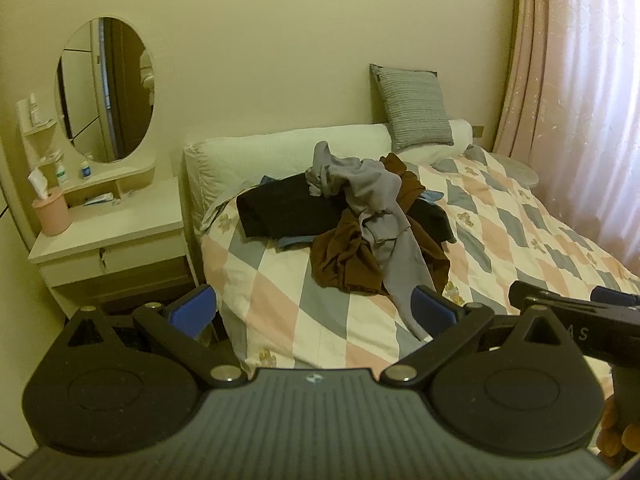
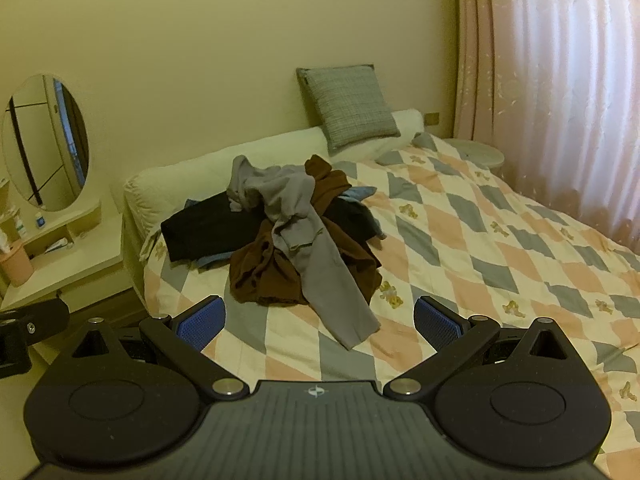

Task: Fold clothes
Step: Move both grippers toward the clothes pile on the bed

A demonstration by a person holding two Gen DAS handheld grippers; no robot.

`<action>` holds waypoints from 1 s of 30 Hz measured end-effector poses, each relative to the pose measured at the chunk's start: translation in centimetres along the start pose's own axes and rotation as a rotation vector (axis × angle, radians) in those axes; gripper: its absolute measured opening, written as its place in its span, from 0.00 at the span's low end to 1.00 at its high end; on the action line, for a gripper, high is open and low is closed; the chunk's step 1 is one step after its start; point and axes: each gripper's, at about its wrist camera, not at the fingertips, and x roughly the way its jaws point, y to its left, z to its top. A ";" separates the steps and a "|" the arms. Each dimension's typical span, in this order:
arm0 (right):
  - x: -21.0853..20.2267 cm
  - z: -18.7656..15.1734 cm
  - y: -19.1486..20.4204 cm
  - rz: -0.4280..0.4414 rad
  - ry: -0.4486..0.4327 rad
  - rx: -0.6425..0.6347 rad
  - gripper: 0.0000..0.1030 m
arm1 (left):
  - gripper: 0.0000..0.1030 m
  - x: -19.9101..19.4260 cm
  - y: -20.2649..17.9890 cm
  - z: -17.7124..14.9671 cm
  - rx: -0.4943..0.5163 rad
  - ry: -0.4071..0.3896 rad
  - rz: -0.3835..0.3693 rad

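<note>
I saw left gripper (image 1: 314, 308) fingers wide apart, empty | right gripper (image 2: 320, 320) fingers wide apart, empty | clothes pile (image 2: 280, 232) lay heaped on the bed (image 2: 480, 240), grey garment (image 2: 312, 248) on top, beyond both grippers

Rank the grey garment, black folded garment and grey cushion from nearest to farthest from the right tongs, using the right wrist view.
1. grey garment, trailing toward the right tongs
2. black folded garment, left, behind
3. grey cushion, against the wall
</note>
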 end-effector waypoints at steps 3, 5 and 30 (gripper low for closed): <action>1.1 0.7 1.0 -0.015 -0.002 0.010 1.00 | 0.99 1.5 1.0 1.4 0.011 0.000 -0.013; 2.0 1.3 1.9 -0.024 -0.003 0.017 1.00 | 0.99 2.6 1.9 2.4 0.018 -0.002 -0.018; 11.4 4.7 11.3 -0.162 0.025 0.082 1.00 | 0.99 14.3 10.9 9.2 0.099 0.044 -0.123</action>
